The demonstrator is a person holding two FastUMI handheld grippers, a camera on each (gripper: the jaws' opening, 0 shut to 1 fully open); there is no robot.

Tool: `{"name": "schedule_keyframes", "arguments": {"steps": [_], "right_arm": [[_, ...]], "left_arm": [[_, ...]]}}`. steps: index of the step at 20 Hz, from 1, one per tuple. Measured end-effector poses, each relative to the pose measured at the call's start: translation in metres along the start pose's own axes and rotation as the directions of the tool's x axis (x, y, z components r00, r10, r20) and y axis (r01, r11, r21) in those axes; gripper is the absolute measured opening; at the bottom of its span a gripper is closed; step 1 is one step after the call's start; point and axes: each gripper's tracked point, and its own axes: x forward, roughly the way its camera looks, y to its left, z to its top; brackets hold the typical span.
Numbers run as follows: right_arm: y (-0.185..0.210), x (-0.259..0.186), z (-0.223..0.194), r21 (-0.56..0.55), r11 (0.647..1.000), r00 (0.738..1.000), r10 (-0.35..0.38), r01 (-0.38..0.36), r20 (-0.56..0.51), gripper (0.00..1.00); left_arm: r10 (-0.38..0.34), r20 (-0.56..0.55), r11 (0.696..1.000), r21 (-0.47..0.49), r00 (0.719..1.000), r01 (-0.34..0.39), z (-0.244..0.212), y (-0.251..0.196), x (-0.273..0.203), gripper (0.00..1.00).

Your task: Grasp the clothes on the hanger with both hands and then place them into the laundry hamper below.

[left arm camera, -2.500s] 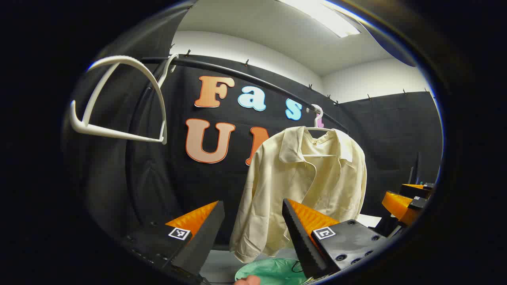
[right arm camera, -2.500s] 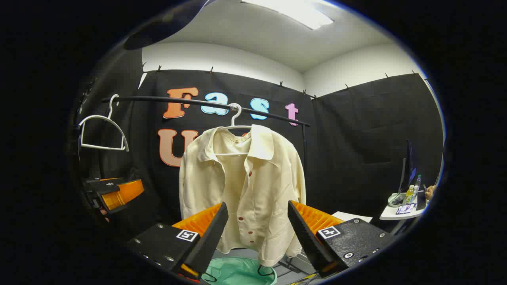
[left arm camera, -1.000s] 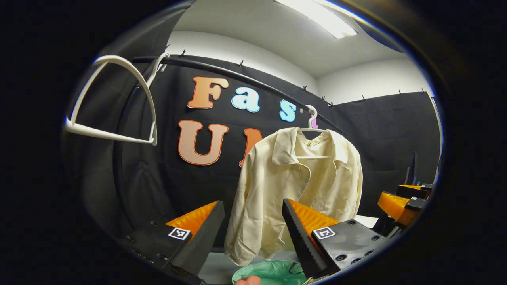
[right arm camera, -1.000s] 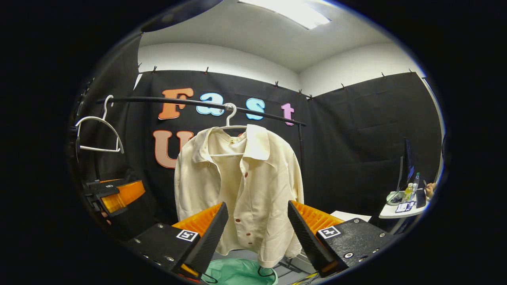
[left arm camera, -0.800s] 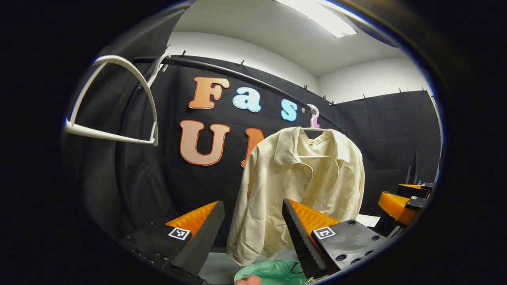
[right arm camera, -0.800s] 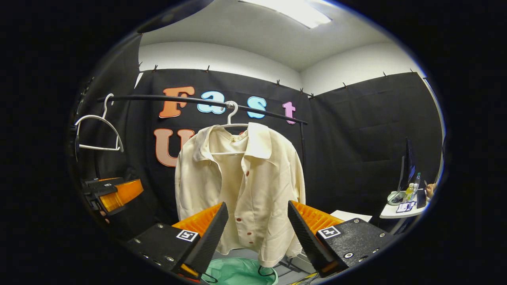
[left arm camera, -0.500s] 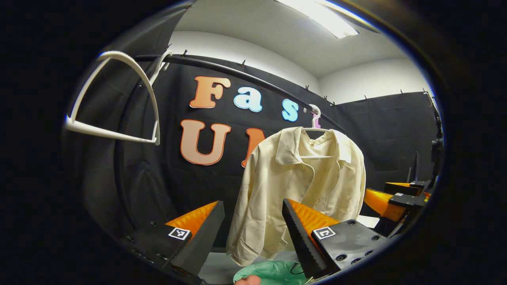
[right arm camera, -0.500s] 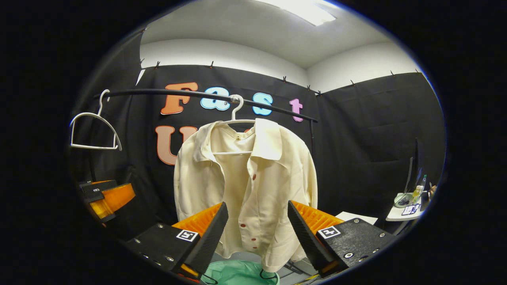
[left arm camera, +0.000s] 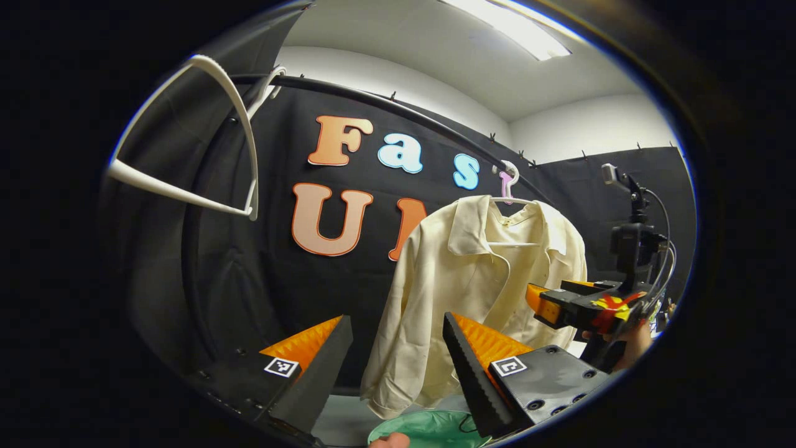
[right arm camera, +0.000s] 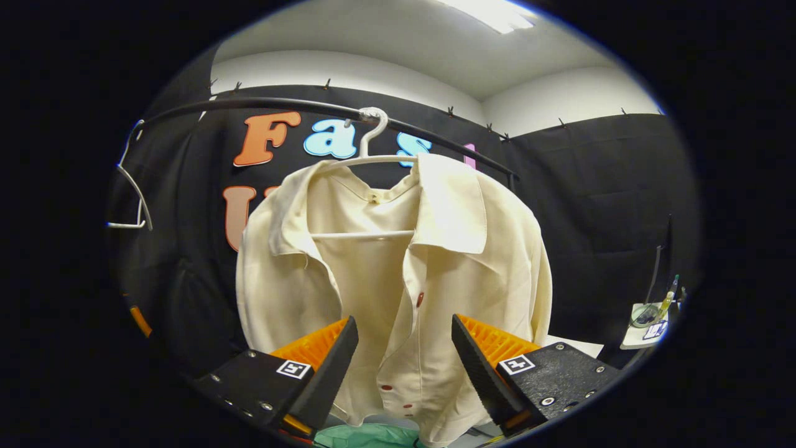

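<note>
1. Both grippers, left gripper and right gripper, are spread, empty
2. Cream button-front cloth shirt hangs on white plastic hanger, above green hamper
3. Likely soft, light, slippery; pinch each shoulder

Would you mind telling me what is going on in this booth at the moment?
A person holds a gripper in each hand, facing a cream shirt that hangs on a white hanger from a black rail. Both grippers are open and neither touches the shirt yet. The right gripper is close to the shirt's front; the left gripper sits off to the side. A green hamper waits below, and an empty hanger hangs further along the rail.
</note>
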Motion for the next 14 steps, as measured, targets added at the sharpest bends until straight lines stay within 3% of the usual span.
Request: {"name": "schedule_keyframes", "arguments": {"steps": [8, 10, 11, 13, 14], "right_arm": [[-0.031, 0.045, -0.007, -0.078, 0.981, 0.984, -0.180, 0.180, 0.012, 0.94], [-0.039, 0.050, -0.007, -0.083, 0.978, 0.982, -0.188, 0.189, 0.019, 0.94], [-0.045, 0.052, -0.007, -0.089, 0.977, 0.981, -0.193, 0.194, 0.019, 0.91], [-0.056, 0.053, -0.009, -0.104, 0.974, 0.980, -0.199, 0.200, 0.017, 0.76], [-0.060, 0.053, -0.009, -0.103, 0.975, 0.981, -0.195, 0.196, 0.018, 0.64]], "left_arm": [[-0.013, -0.005, 1.000, 0.009, 1.000, 0.013, -0.005, -0.002, 0.007, 0.96], [-0.021, -0.010, 1.000, 0.016, 1.000, 0.021, -0.008, -0.006, 0.011, 0.96], [-0.027, -0.009, 0.999, 0.019, 1.000, 0.027, -0.010, -0.009, 0.013, 0.97], [-0.041, -0.005, 0.999, 0.031, 0.999, 0.041, -0.011, -0.017, 0.018, 0.96], [-0.051, -0.004, 0.998, 0.035, 0.999, 0.051, -0.012, -0.020, 0.020, 0.96]]}}
